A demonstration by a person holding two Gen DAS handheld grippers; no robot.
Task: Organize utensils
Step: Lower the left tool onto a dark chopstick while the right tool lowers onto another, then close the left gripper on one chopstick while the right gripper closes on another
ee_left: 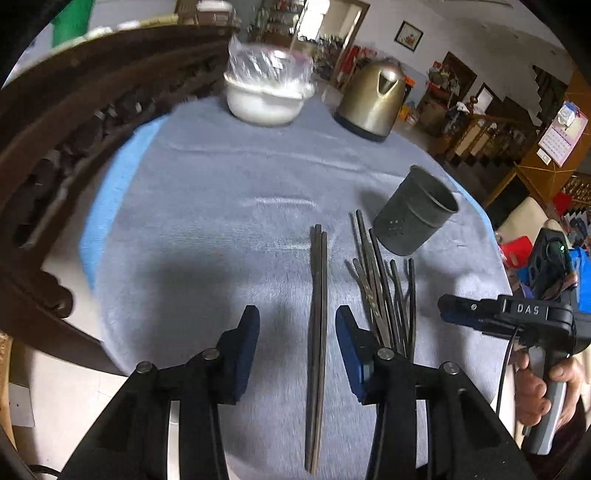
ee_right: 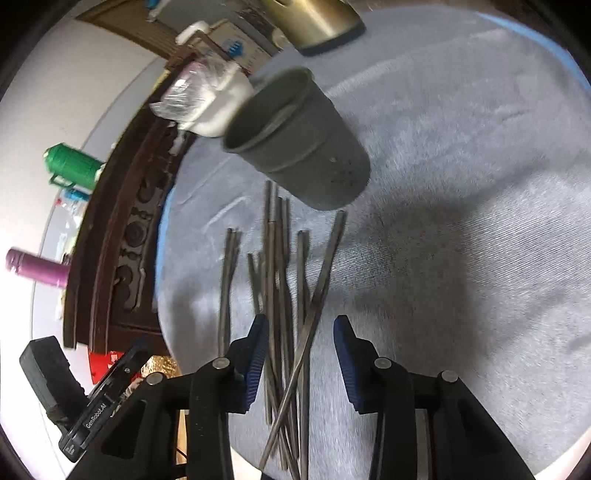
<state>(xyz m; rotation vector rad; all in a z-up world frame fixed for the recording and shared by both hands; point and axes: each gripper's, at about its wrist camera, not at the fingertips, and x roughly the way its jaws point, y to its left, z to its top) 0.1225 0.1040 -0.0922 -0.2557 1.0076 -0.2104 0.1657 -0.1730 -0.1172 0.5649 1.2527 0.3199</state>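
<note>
Dark thin chopsticks (ee_left: 317,332) lie untouched between both half-open tongs (ee_left: 297,339).

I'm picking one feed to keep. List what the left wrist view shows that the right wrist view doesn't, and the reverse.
Left wrist view only: a framed picture and a calendar on the walls, and a hand gripping the right gripper.

Right wrist view only: a green bottle and a purple bottle lying off the table.

Both: the grey cup, the chopstick pile, the separate chopstick pair, the kettle, the white bowl.
</note>
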